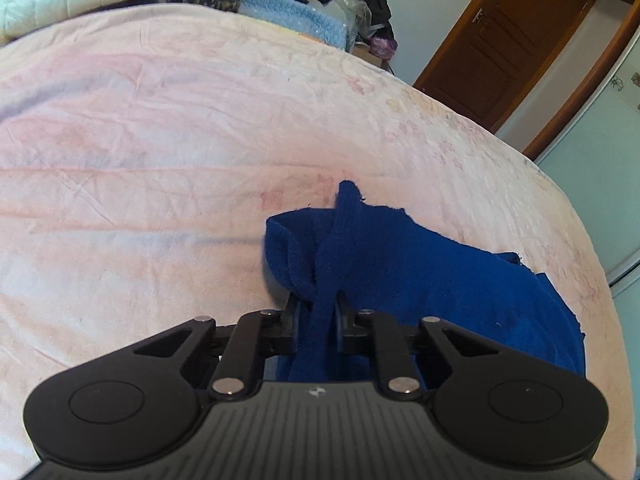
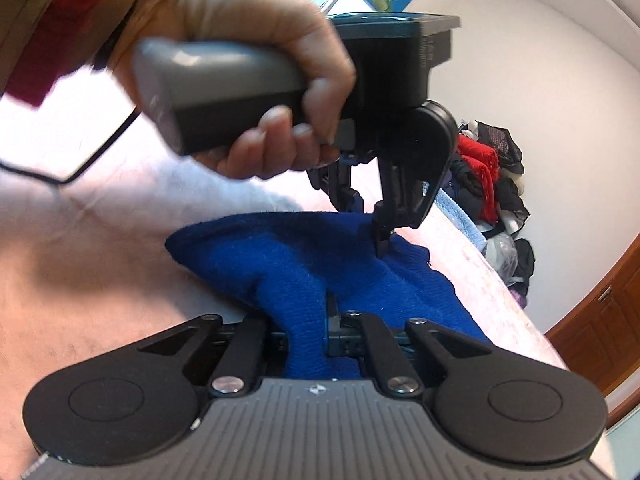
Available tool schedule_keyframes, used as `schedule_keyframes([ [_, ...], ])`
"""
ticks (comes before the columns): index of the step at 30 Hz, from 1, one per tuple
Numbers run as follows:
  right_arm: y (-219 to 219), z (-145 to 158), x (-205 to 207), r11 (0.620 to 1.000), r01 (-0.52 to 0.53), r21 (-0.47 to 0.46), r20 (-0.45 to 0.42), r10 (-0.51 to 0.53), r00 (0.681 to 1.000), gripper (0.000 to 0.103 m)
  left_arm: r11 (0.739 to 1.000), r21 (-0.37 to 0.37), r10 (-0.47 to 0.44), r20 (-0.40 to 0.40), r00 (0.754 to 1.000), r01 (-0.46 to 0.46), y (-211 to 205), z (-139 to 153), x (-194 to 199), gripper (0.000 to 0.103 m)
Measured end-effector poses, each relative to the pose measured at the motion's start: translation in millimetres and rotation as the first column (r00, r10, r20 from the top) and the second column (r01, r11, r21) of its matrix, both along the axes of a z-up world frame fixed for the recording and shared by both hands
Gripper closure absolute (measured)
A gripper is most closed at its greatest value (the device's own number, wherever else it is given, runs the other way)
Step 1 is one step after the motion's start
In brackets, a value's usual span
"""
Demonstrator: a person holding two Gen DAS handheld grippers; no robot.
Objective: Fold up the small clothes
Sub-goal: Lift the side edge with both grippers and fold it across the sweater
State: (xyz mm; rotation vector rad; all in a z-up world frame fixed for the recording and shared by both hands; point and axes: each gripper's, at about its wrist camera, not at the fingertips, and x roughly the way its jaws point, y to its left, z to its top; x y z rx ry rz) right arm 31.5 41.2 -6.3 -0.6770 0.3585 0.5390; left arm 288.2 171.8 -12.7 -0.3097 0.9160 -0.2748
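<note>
Small dark-blue knitted garment (image 1: 400, 272) bunched on the pale pink bedspread (image 1: 160, 140), near the bed's edge, with the wooden door (image 1: 508, 40) beyond. Left gripper (image 1: 318, 316) pinched narrow on a ridge of the blue knit, cloth gathered between the black fingers (image 1: 291, 320). Right gripper (image 2: 316, 320) likewise clamped on a fold of the same garment — fabric bulging up around its jaws. In the right wrist view, the person's hand (image 2: 256, 80) wrapped round the grey handle of the other tool, whose tips press into the far part of the garment.

Risks, as judged from here: both grips bite into bunched cloth rather than a clean hem or corner (no edge clearly visible at either pinch), so a lift could raise several layers at once and give a lumpy, skewed fold. Thick knit may also creep out of narrow jaws under tension — one side dropping, the garment twisting. Pulling apart too hard could drag it off the bed's edge.
</note>
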Motion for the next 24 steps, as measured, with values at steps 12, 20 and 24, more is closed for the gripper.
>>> schedule_keyframes([
  [12, -105.0, 69.5, -2.9, 0.864, 0.161, 0.478, -0.231, -0.053, 0.971, 0.096, 1.0, -0.023, 0.014, 0.09, 0.996, -0.012, -54.9, 78.6, -26.0, 0.088],
  [20, -177.8, 76.0, -1.6, 0.784, 0.246, 0.57, -0.263, -0.109, 0.959, 0.096, 0.999, -0.001, -0.049, 0.133, 0.99, 0.05, -121.5, 102.5, -33.9, 0.088],
  [24, -211.9, 72.5, 3.2, 0.75, 0.294, 0.593, -0.28, -0.15, 0.948, 0.096, 0.995, 0.024, -0.101, 0.139, 0.985, 0.099, -160.0, 102.2, -37.1, 0.088],
])
